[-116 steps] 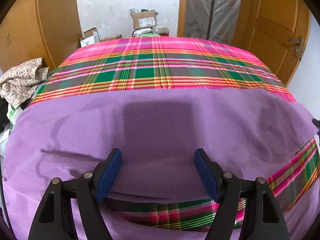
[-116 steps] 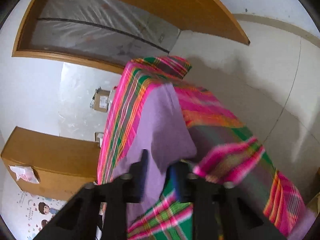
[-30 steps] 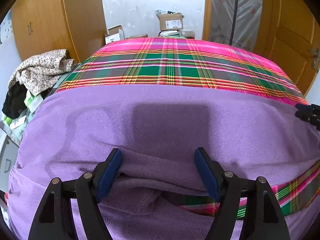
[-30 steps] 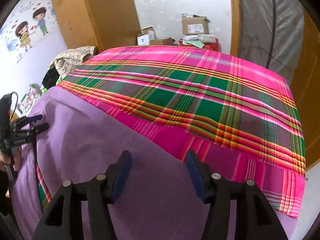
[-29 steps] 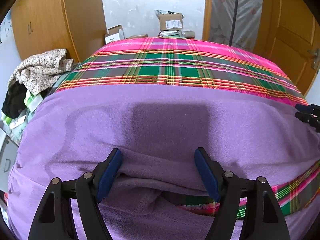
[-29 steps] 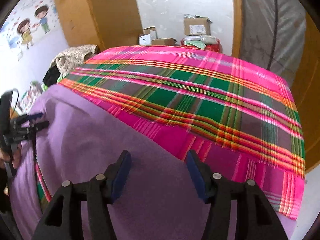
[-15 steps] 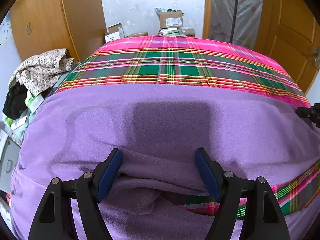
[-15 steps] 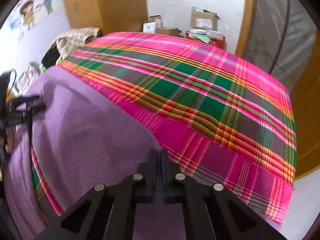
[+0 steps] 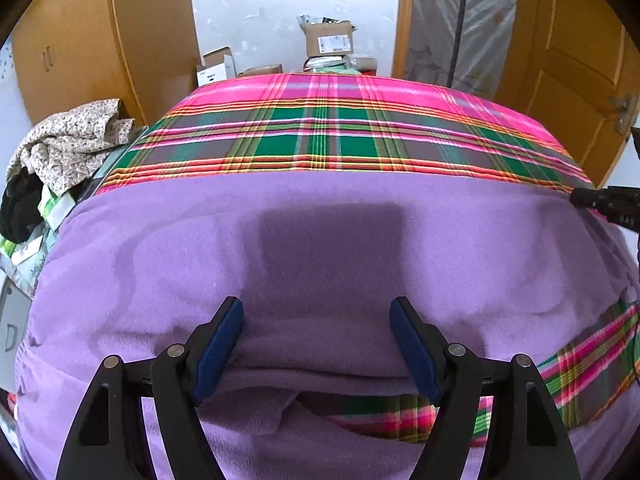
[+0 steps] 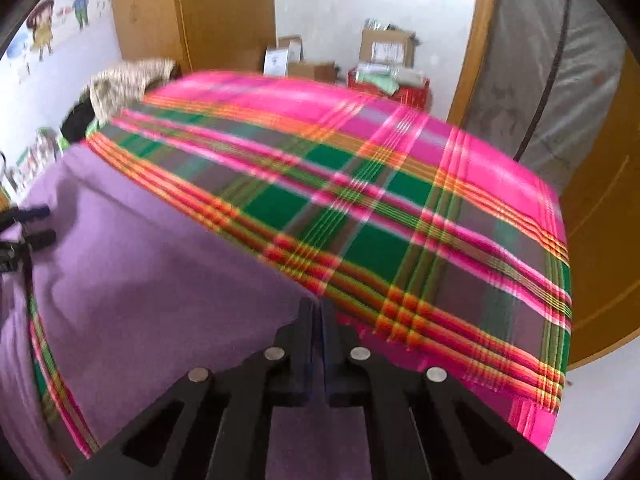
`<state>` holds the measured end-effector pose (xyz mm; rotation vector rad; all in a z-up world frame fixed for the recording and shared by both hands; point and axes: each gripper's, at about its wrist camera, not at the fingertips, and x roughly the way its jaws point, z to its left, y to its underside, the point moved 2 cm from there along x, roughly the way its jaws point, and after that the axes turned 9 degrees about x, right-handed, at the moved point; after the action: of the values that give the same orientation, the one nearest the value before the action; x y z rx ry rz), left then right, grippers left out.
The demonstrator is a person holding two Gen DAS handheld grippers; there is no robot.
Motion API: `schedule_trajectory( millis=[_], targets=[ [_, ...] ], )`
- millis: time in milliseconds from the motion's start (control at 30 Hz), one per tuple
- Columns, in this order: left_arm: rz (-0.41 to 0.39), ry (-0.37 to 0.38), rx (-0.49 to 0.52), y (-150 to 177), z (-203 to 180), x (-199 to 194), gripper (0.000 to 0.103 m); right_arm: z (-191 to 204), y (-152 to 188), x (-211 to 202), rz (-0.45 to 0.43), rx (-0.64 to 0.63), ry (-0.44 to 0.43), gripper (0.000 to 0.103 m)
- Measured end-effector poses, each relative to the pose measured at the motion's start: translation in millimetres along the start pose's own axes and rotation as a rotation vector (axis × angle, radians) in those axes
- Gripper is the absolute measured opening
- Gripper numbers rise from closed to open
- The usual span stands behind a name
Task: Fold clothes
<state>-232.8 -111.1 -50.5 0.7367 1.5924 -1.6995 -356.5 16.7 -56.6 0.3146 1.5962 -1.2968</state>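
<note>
Right gripper [image 10: 318, 320]: jaws had just been closing and stood pressed together, tips on the far edge of the purple fleece garment [image 10: 140, 280]. A thin bit of that edge seemed caught between the pads; the view was blurred there.

Left gripper [image 9: 316, 344]: jaws spread wide, hanging over the near doubled edge of the fleece, pads not pressing anything.

The fleece lay spread across the near half of the pink-and-green plaid cover [image 10: 400, 220], running from the right claw toward 9 o'clock. Bare plaid ran out toward 1 o'clock. A strip of plaid showed under the near hem at 5 o'clock in the left wrist view.

Judgement on the step: a corner pickup for the next fold.
- Confirm the pinch took fleece only, not the plaid beneath.
- Lift low and carry the corner across evenly.
- The left claw should take the matching edge first, or the fold would skew.

Heap of flowered cloth [image 9: 68, 140] at 10 o'clock, well apart.
</note>
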Motion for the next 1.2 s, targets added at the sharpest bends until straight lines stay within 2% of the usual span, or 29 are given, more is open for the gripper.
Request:
schedule_trajectory(
  millis=[100,167,233,433,600,667,733,800,833,867,1067,1200],
  targets=[
    [-0.005,0.011,0.005,3,0,-4,0.077,-21,8,-19,-0.023,0.068,-0.003,0.009],
    [-0.001,0.013,0.017,7,-3,-6,0.077,-44,20,-36,-0.036,0.118,0.015,0.028],
    [-0.001,0.01,0.037,13,-10,-9,0.077,-69,35,-50,-0.046,0.19,0.022,0.039],
    [-0.028,0.027,0.05,20,-18,-25,0.077,-147,89,-83,-0.091,0.476,0.027,0.042],
    [-0.033,0.073,0.052,18,-27,-33,0.077,-177,121,-84,-0.068,0.635,-0.063,0.045],
    [-0.036,0.085,0.061,17,-33,-35,0.077,-175,128,-78,-0.03,0.654,-0.125,0.043],
    [-0.035,0.091,0.073,18,-40,-39,0.077,-170,132,-78,-0.029,0.645,-0.117,0.034],
    [-0.034,0.092,0.081,18,-45,-40,0.078,-168,134,-82,-0.045,0.649,-0.093,0.023],
    [-0.035,0.092,0.083,18,-46,-42,0.077,-169,134,-86,-0.061,0.656,-0.078,0.011],
    [-0.037,0.093,0.085,18,-47,-44,0.077,-171,135,-91,-0.077,0.662,-0.064,0.006],
    [-0.047,0.094,0.084,17,-54,-50,0.077,-164,123,-103,-0.115,0.598,0.003,0.004],
    [-0.053,0.088,0.085,16,-54,-53,0.077,-175,103,-109,-0.175,0.601,0.052,0.004]
  ],
)
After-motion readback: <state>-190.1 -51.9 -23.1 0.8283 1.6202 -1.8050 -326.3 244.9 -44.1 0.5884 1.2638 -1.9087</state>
